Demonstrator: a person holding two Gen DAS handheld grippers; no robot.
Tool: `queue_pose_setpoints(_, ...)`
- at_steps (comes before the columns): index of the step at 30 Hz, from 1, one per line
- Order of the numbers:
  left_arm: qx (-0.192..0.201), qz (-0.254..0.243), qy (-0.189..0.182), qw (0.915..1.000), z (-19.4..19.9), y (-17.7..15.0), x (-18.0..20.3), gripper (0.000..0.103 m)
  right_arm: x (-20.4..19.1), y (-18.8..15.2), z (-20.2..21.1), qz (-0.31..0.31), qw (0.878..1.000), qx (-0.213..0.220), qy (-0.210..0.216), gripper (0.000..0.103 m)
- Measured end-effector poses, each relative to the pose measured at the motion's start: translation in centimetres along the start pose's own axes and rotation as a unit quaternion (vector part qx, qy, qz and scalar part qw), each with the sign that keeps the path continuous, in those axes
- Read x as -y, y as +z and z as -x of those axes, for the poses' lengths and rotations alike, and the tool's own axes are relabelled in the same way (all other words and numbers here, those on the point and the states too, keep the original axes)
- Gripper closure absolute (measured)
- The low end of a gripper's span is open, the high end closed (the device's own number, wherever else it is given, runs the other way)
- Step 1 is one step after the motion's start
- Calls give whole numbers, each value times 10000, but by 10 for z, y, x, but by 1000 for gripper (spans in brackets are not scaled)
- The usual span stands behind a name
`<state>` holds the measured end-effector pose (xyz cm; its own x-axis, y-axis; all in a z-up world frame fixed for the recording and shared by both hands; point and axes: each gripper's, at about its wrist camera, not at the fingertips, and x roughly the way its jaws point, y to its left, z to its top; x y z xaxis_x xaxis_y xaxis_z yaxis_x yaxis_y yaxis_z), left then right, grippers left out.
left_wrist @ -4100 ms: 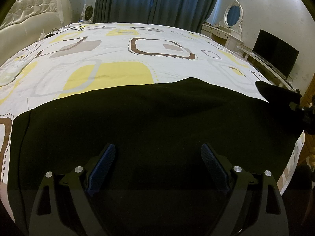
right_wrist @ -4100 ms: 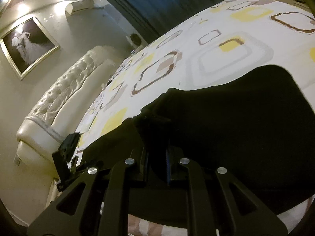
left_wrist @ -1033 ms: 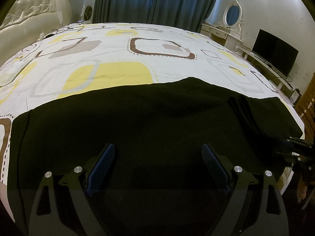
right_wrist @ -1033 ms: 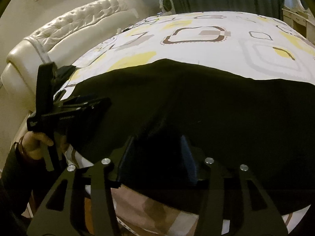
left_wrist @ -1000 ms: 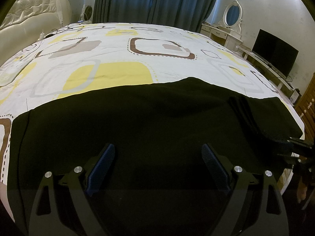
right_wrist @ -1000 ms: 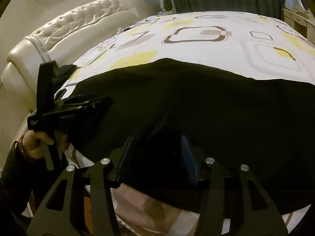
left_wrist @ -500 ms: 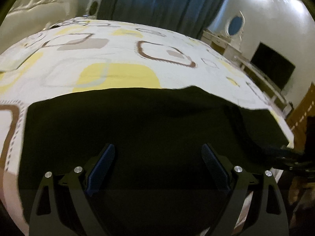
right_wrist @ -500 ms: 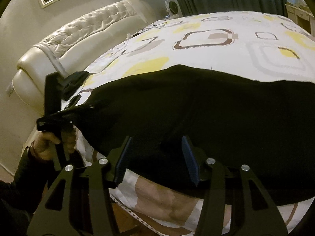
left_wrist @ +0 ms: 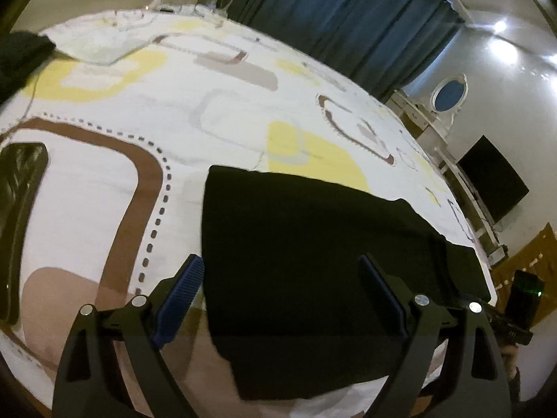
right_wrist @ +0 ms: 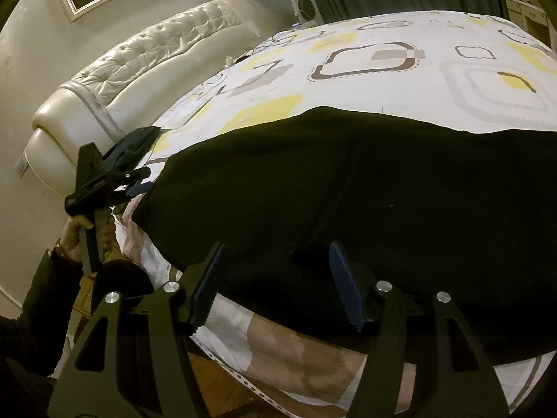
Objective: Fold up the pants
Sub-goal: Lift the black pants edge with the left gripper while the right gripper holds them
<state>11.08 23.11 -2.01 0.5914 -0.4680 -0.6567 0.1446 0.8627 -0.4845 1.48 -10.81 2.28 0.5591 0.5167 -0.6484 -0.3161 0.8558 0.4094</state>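
Bed (left_wrist: pixel 104 181): pants (left_wrist: pixel 306 244) flat before left tongs (left_wrist: pixel 282 299), right tongs (right_wrist: pixel 275 282); both apart, empty.

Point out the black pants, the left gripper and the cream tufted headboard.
Black pants (right_wrist: pixel 383 181), right wrist view, middle of the fabric.
Left gripper (left_wrist: pixel 282 299), left wrist view, midway between fingertips.
Cream tufted headboard (right_wrist: pixel 146 59), right wrist view, padded face.

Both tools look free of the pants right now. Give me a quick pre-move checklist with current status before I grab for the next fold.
1. Left tool open, nothing held: ok.
2. Right tool open, nothing held: ok.
3. Black pants lying flat on the bedspread: ok.
4. Left end of pants squared off: ok, edge reads straight in the left wrist view.
5. Near edge fully on the bed: not ok, it hangs over the bed's front edge.
6. Layers aligned underneath: cannot tell, fabric too dark.
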Motion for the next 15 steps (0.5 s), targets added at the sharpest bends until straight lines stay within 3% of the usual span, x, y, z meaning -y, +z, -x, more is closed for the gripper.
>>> queue_pose_setpoints(5,-412,-37,-292,9987,-21,3,-11,14,-2,0,-1,6,10000,-15,-11,41)
queue_pose_setpoints(12,-418,14,-867,9954,-22,9,-21,15,-1,-3,-4,-78,9999,-10,94,33)
queue_pose_setpoints(15,-591,-152,-612,9963,-30,8,-18,54,-1,-5,-4,-65,9999,-18,88,33)
